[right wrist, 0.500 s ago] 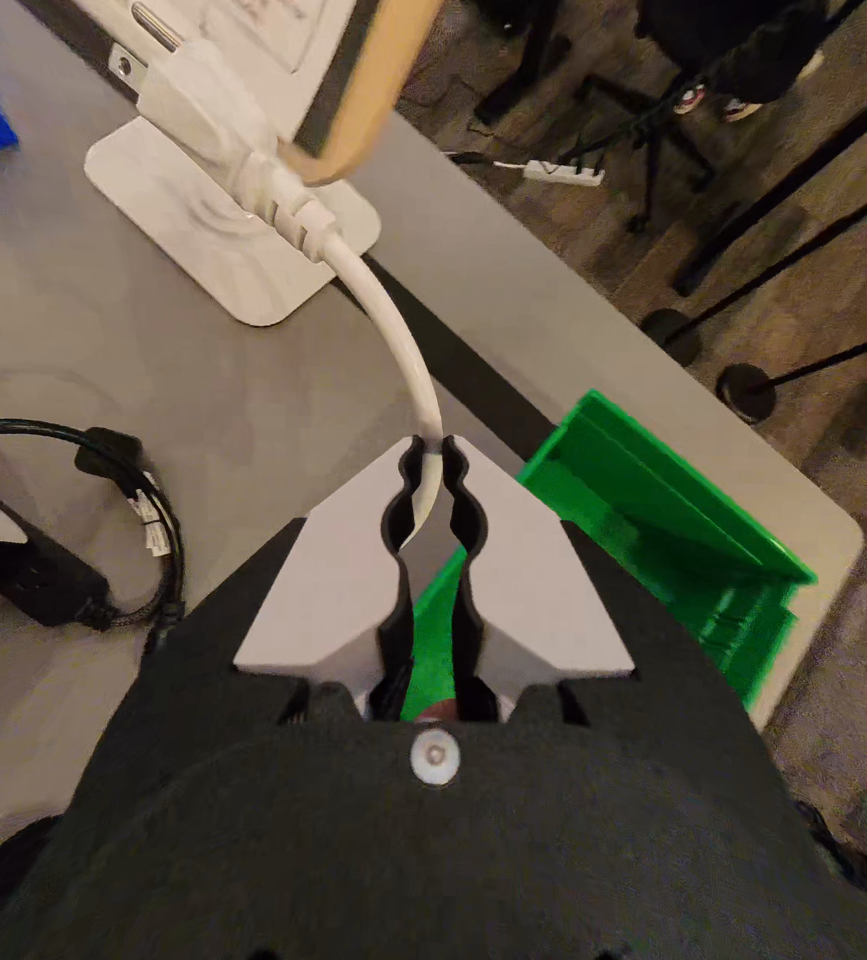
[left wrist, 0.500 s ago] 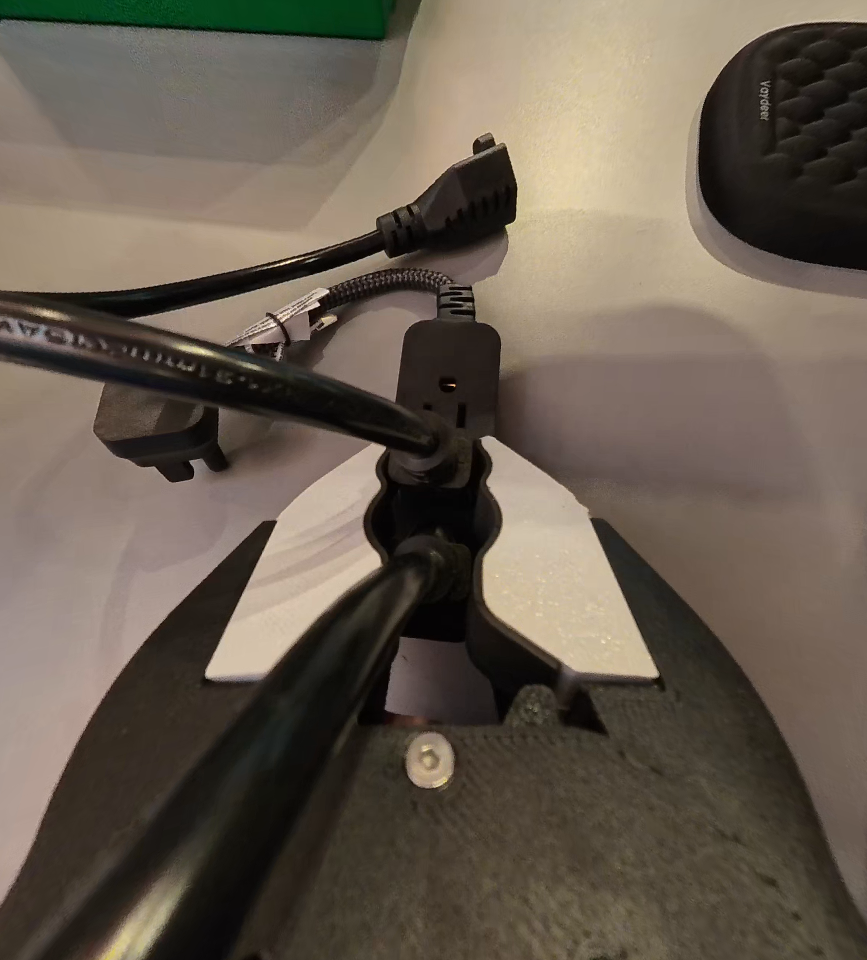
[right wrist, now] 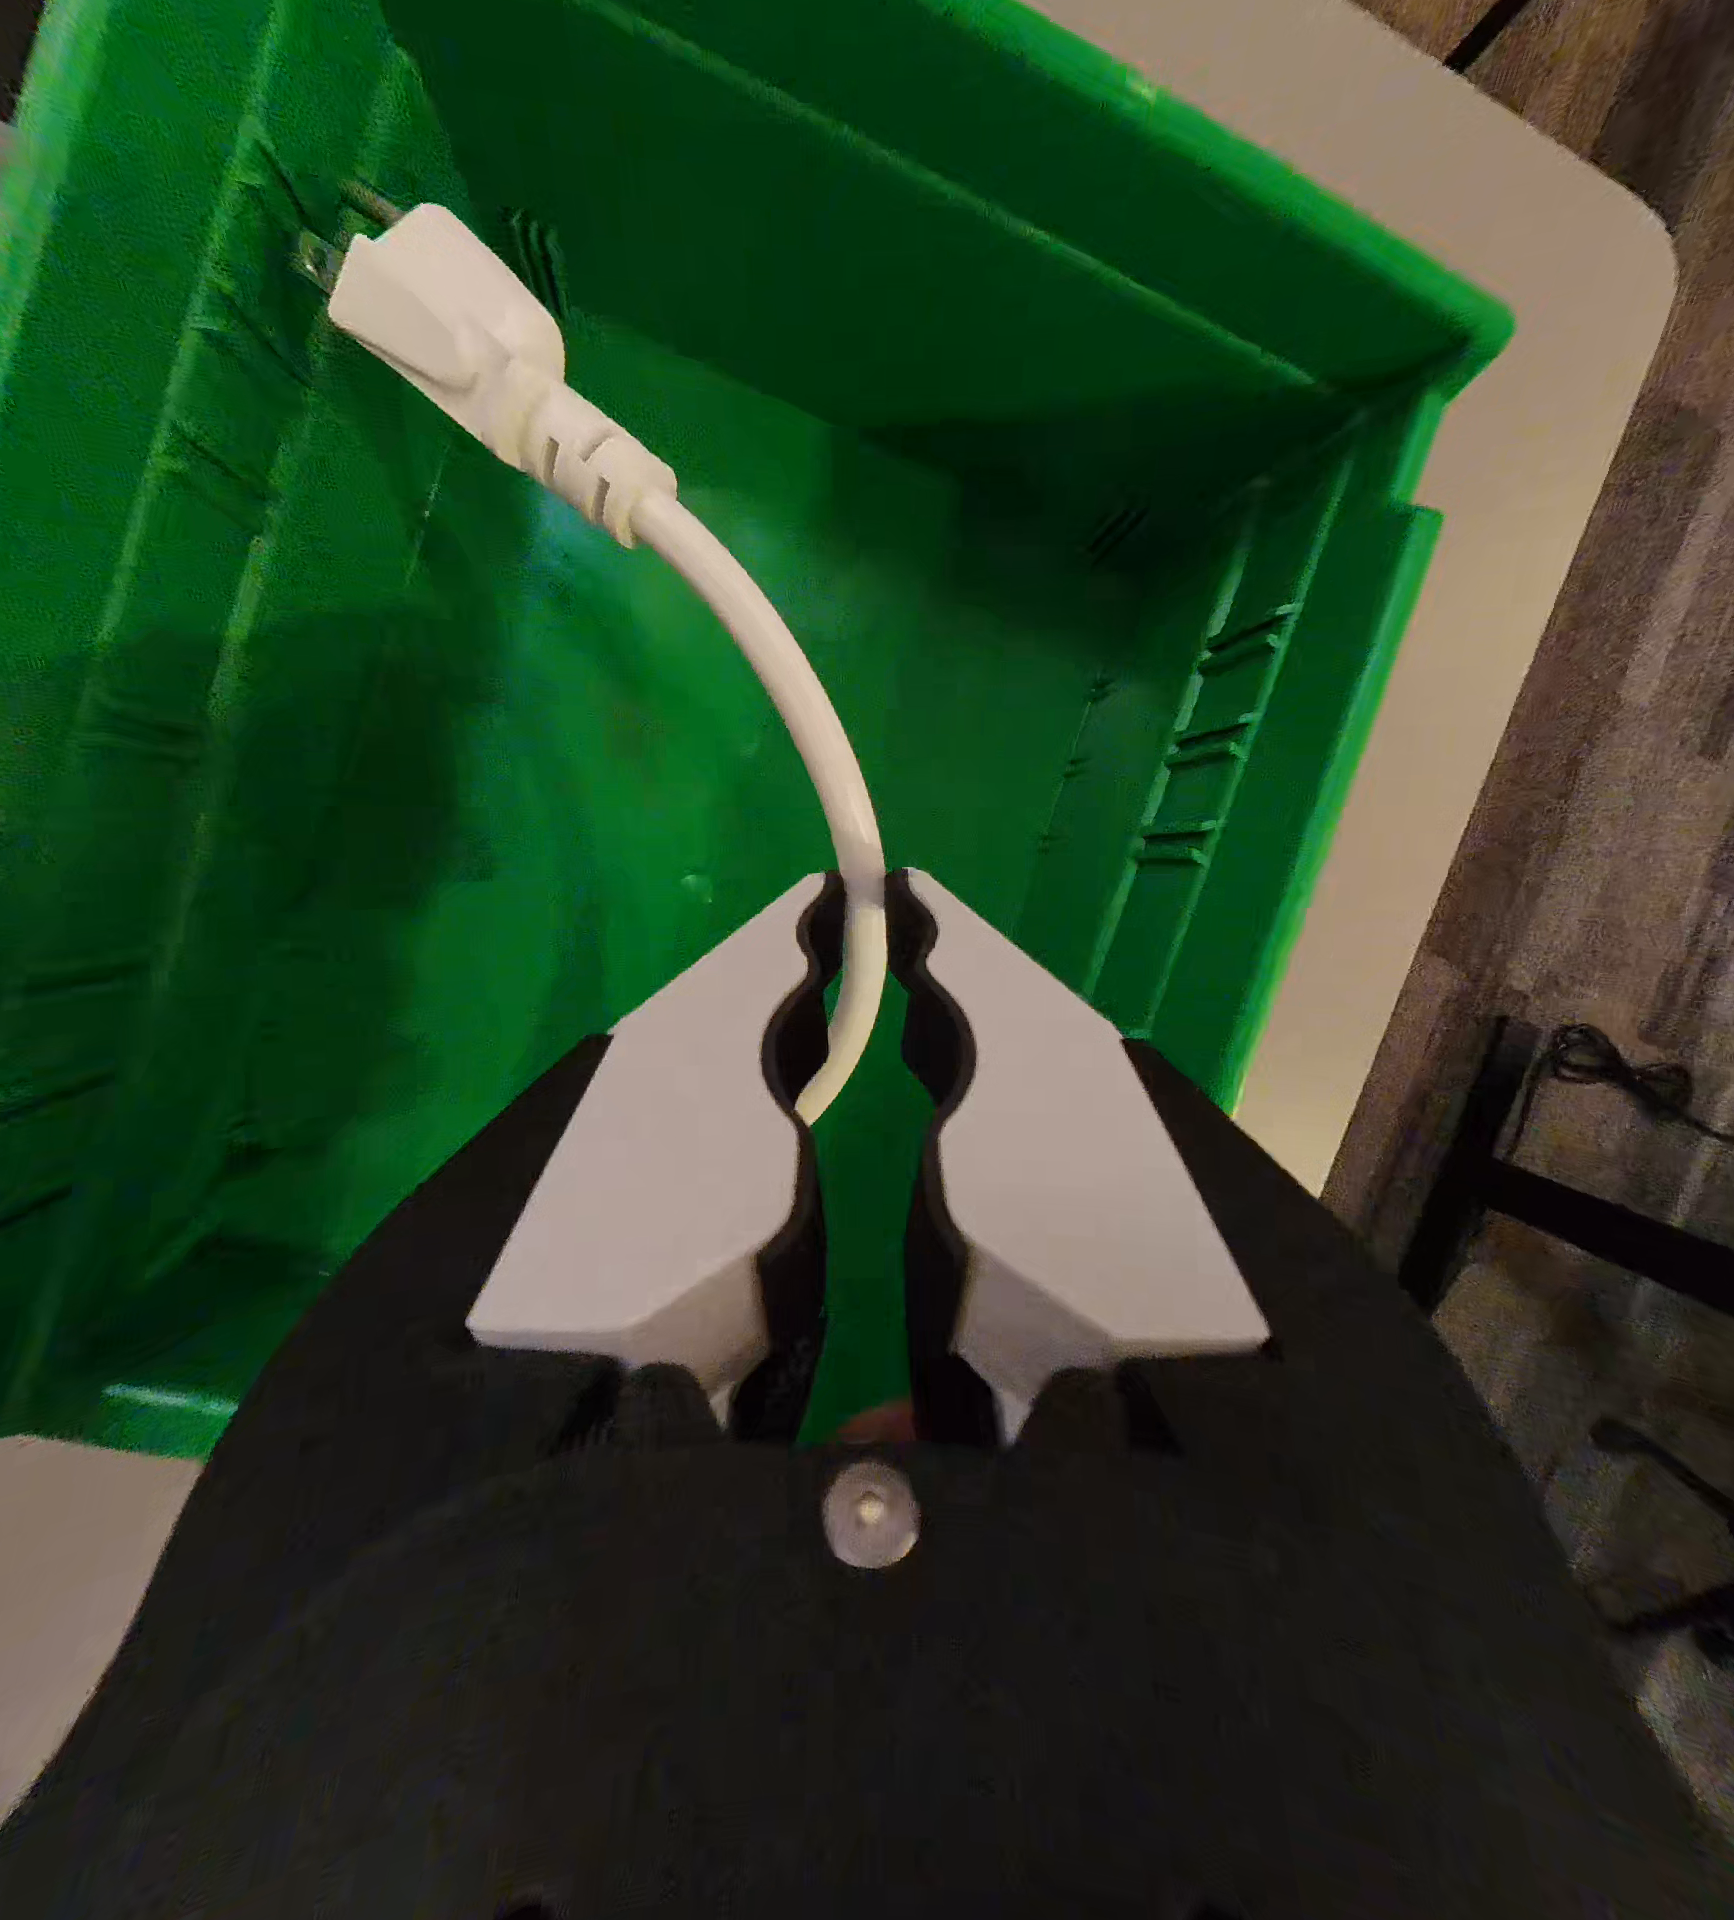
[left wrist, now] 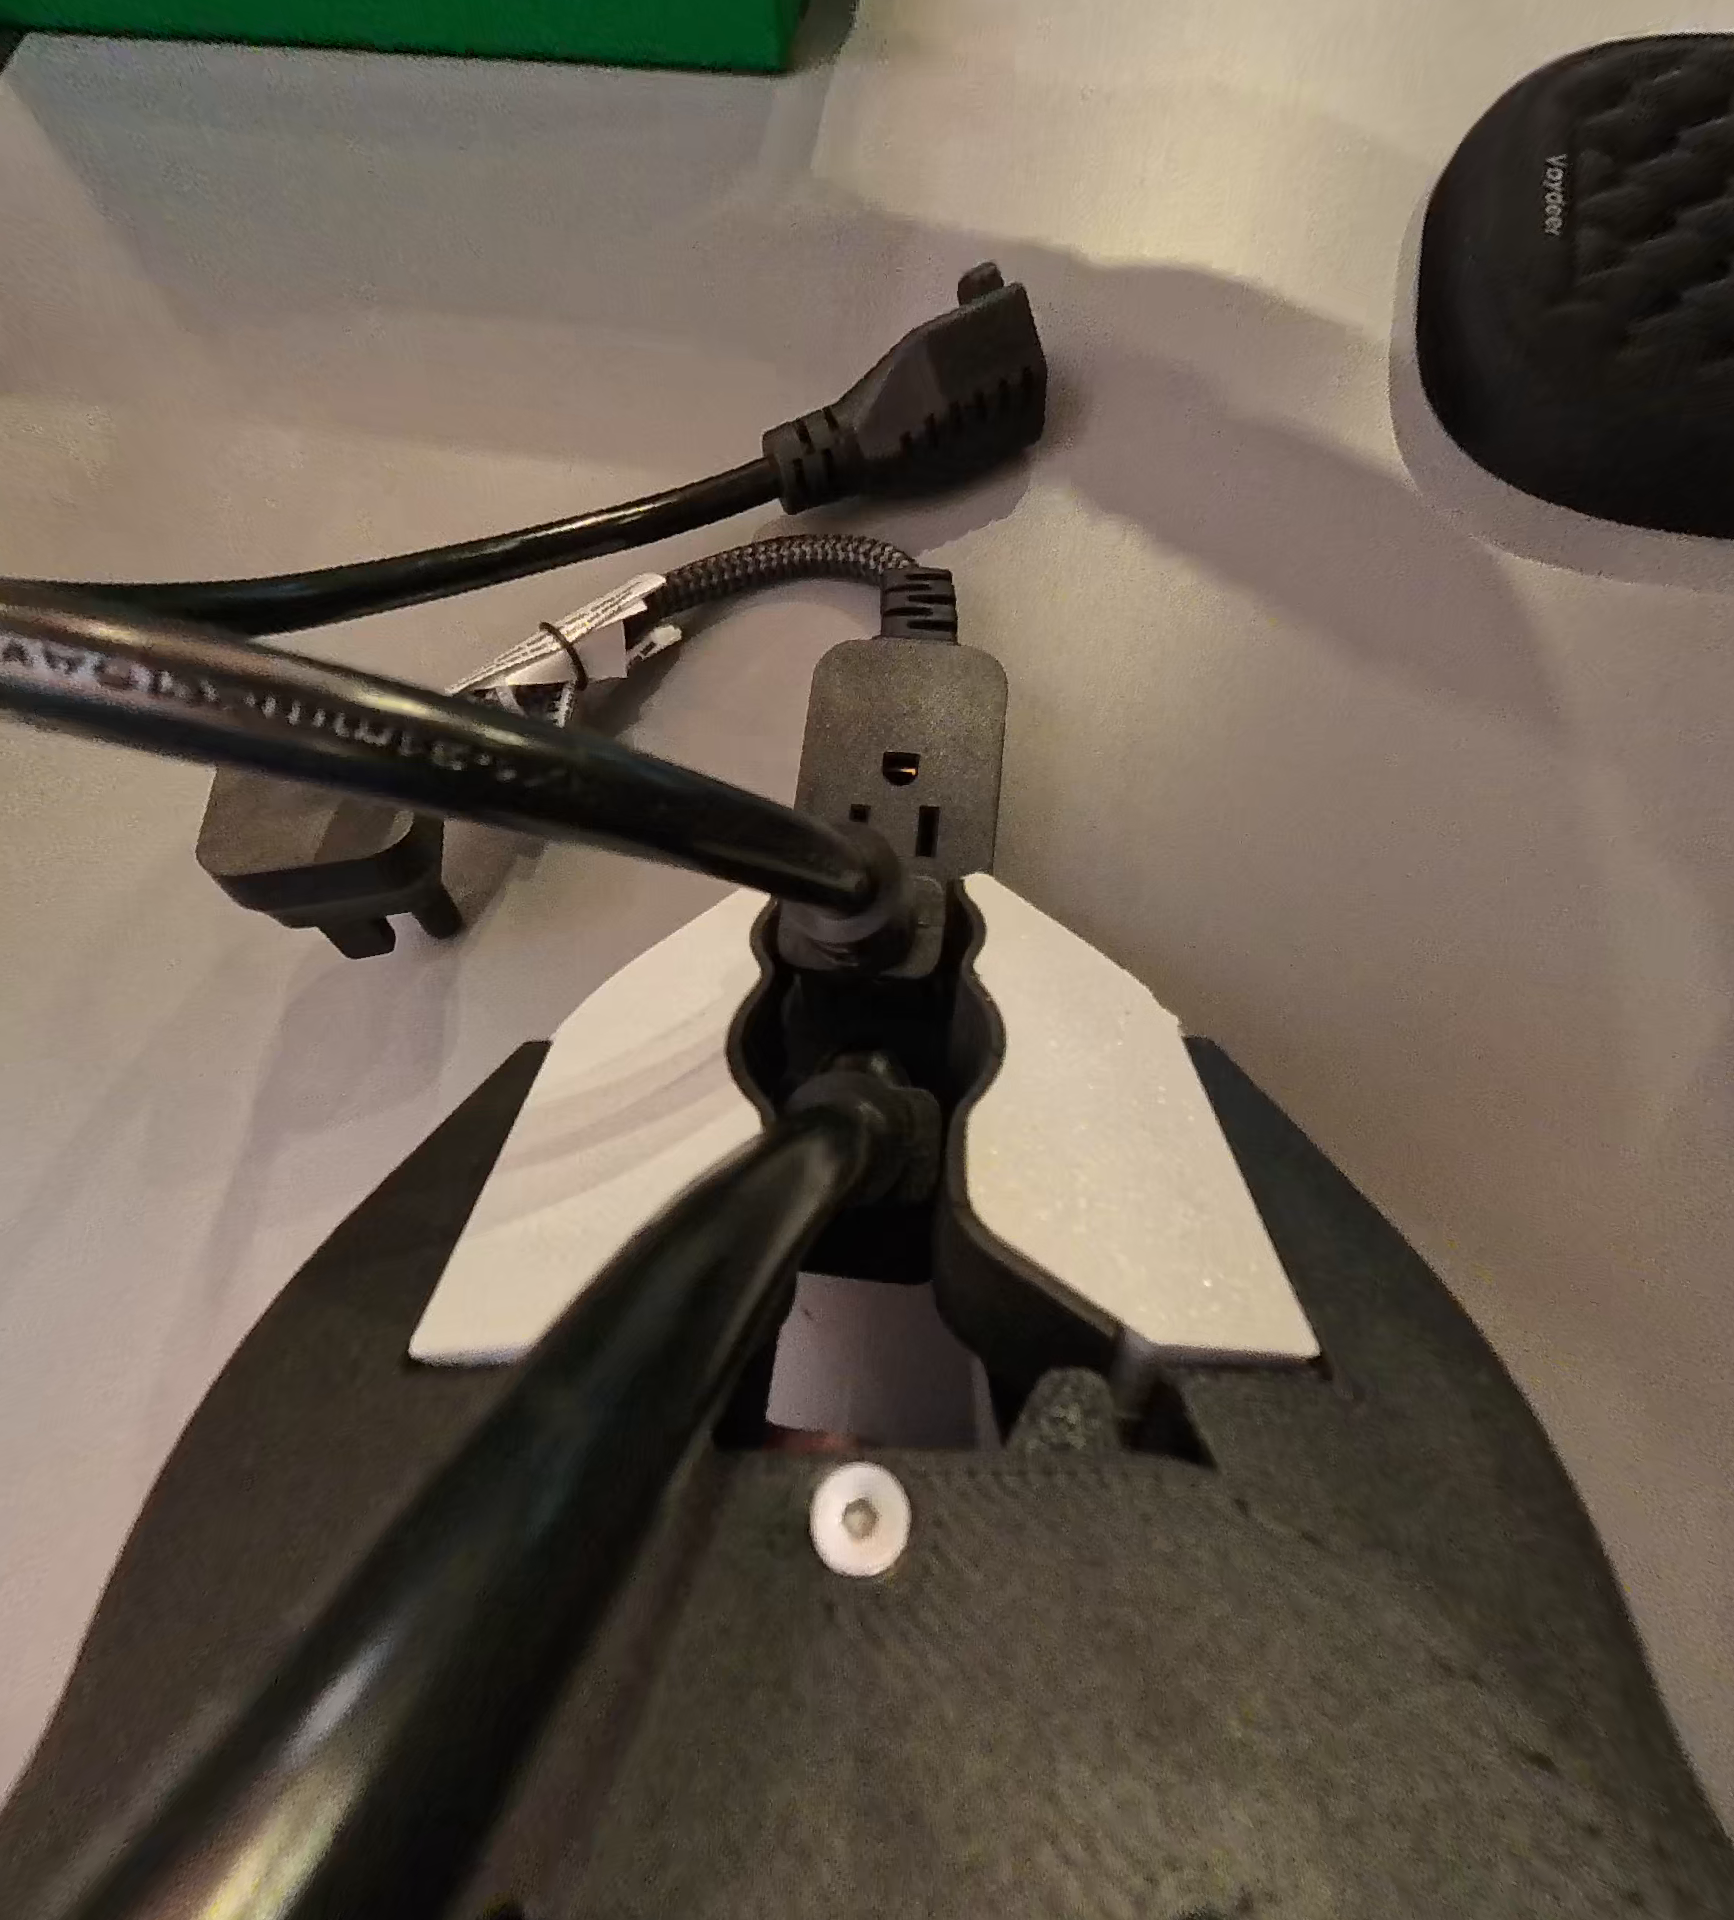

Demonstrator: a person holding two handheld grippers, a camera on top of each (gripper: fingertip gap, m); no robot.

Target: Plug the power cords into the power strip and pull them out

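White cord (right wrist: 821, 727) pinched by right gripper (right wrist: 865, 883) over green bin (right wrist: 946, 208); left gripper (left wrist: 868, 904) clamps half-hidden power strip (left wrist: 904, 769).

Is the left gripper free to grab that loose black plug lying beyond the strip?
Probably not yet. The left gripper looks shut around the black power strip, where two black cords are plugged. The loose black ribbed plug lies uncovered on the grey table.

Black power strip (left wrist: 899, 769): one, with one free outlet showing. Black cords plugged into it: two (left wrist: 489, 743) (left wrist: 551, 1455). Loose black plugs on worktop (left wrist: 1310, 831): two (left wrist: 910, 400) (left wrist: 323, 862). White cord with plug (right wrist: 447, 322): one. Green bin (right wrist: 946, 260): one. Black padded rest (left wrist: 1652, 281): one.
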